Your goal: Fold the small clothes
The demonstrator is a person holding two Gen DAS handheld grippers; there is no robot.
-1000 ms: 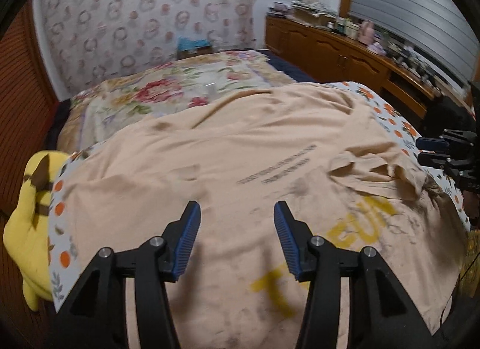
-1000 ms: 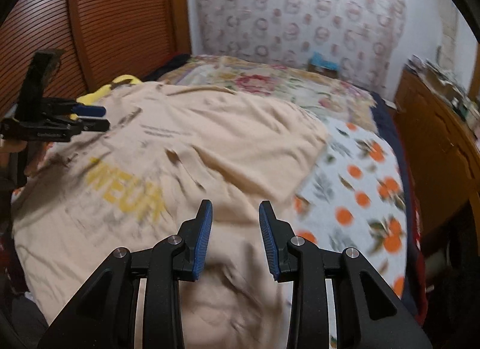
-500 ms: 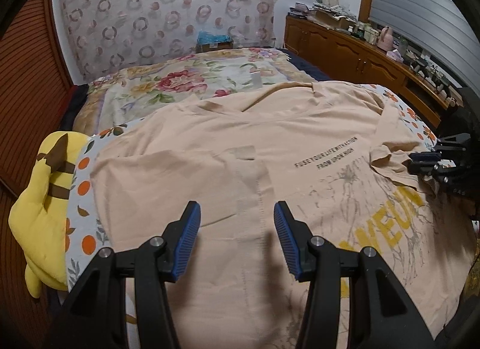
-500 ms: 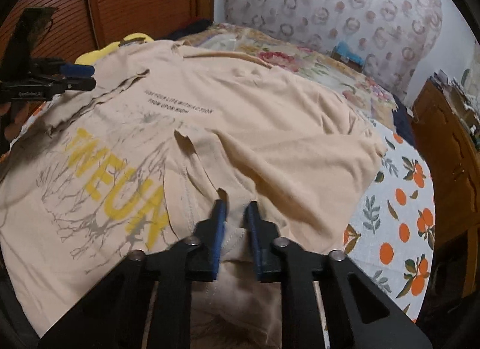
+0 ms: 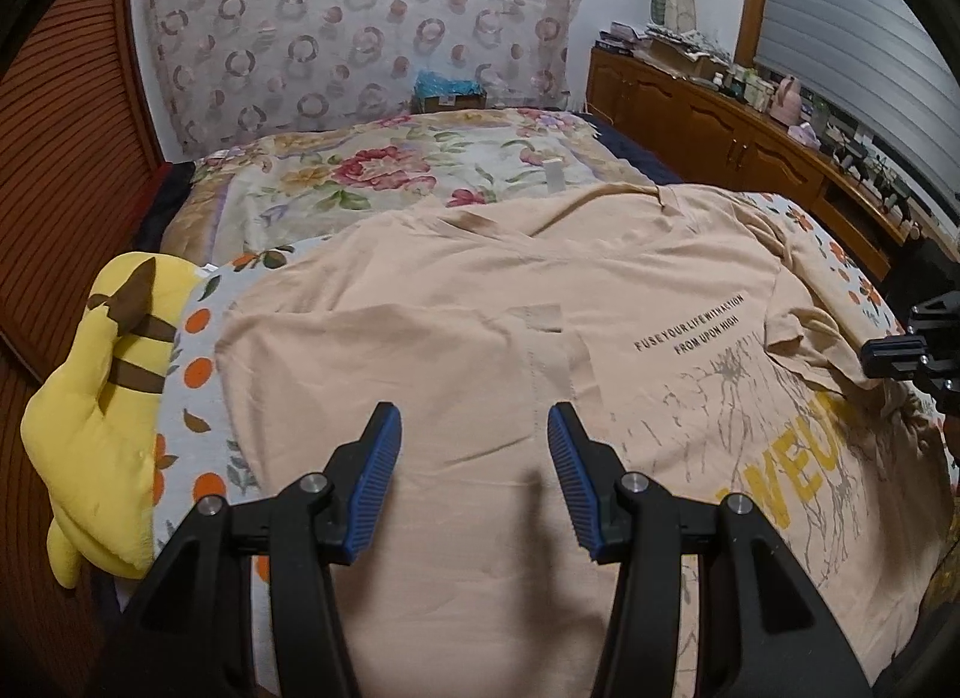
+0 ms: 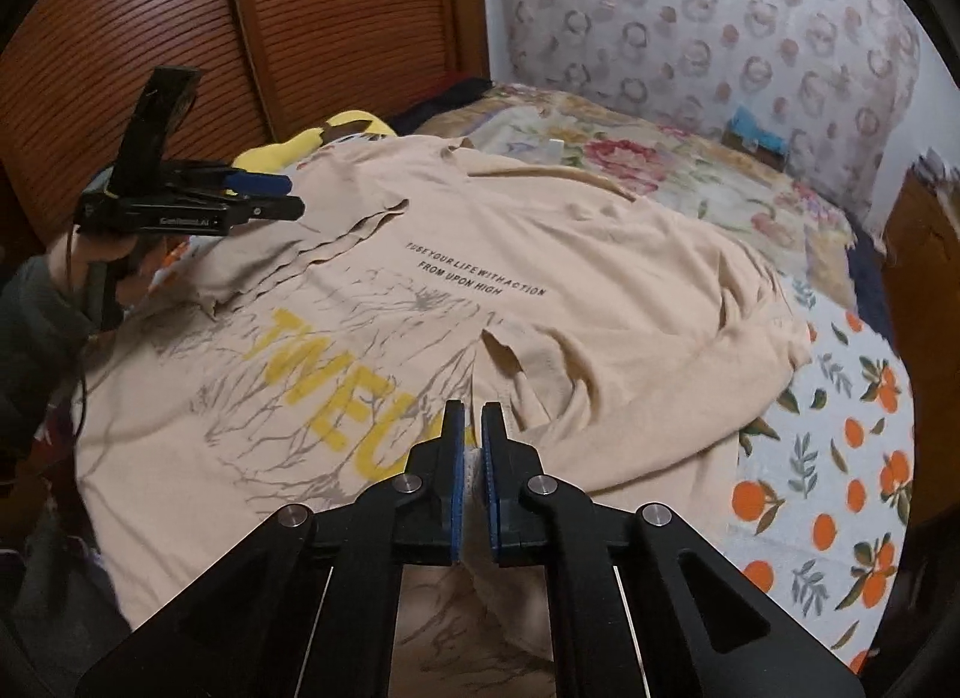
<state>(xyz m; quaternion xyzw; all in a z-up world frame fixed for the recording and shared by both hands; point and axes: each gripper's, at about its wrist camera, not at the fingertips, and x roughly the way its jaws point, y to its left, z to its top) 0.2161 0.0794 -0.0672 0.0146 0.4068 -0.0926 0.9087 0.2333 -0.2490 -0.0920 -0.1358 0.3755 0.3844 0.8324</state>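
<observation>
- Pinching a fold of cloth, our right gripper has its blue pads pressed almost together on the right sleeve of the beige T-shirt.
- Our left gripper hangs above the shirt's plain left side with its jaws about half apart and nothing between them.
- We see the shirt spread flat, print side up, across the orange-print sheet on the bed, with yellow letters and small black text on it.
- At the shirt's left edge lies a yellow plush toy.
- Beyond the collar lies a floral quilt, then a wall curtain with a ring pattern.
</observation>
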